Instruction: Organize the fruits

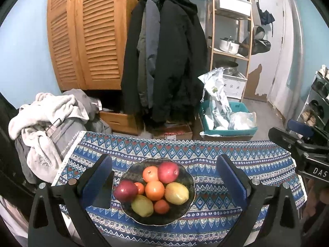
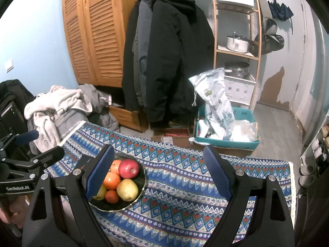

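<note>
Fruits [image 1: 156, 189] lay heaped together in a dark bowl [image 1: 190, 195] on the patterned tablecloth [image 1: 216, 158], toward its left side: two red apples, two yellow ones, and several oranges of different sizes. None lay loose on the cloth. That fitted either a bowl gathered full or one waiting to be sorted out, so the step in hand could not be settled. The left gripper [image 1: 163, 177] hung above the bowl, its blue fingers [image 1: 98, 182] spread wide to either side, pinching nothing. The right gripper [image 2: 159, 173] hovered over bare cloth just right of the bowl, also spread and empty. Beyond the far edge stood hanging coats [image 1: 164, 57], a laundry heap [image 1: 47, 123] and a teal box [image 1: 230, 127], none obstructing.
</note>
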### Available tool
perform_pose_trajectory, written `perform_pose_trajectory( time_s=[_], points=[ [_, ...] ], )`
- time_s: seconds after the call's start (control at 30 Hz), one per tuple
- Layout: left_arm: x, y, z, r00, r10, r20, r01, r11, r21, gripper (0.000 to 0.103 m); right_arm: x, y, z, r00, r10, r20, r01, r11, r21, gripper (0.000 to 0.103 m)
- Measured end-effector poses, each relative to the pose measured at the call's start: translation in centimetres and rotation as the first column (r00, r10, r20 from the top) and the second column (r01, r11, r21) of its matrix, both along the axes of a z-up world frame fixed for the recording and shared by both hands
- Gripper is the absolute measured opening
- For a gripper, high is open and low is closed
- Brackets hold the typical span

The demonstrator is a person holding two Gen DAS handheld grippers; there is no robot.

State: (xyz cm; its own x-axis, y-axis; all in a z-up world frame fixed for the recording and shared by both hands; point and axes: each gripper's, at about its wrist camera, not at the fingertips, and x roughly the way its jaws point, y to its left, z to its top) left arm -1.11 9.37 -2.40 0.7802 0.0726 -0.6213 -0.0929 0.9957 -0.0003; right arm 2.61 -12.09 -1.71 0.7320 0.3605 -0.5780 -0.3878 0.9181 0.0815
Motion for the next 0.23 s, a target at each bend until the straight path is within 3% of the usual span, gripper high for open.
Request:
perform_pose_trajectory(
  time_s=[0.23],
  points=[
    [0.04,-0.11,0.04,1.000,-0.006,-0.005,0.006,1.000,0.002,0.102,-0.09,-0.23,0.08,1.000,0.000,0.000,0.000,1.000,-0.003,0.087]
  ],
)
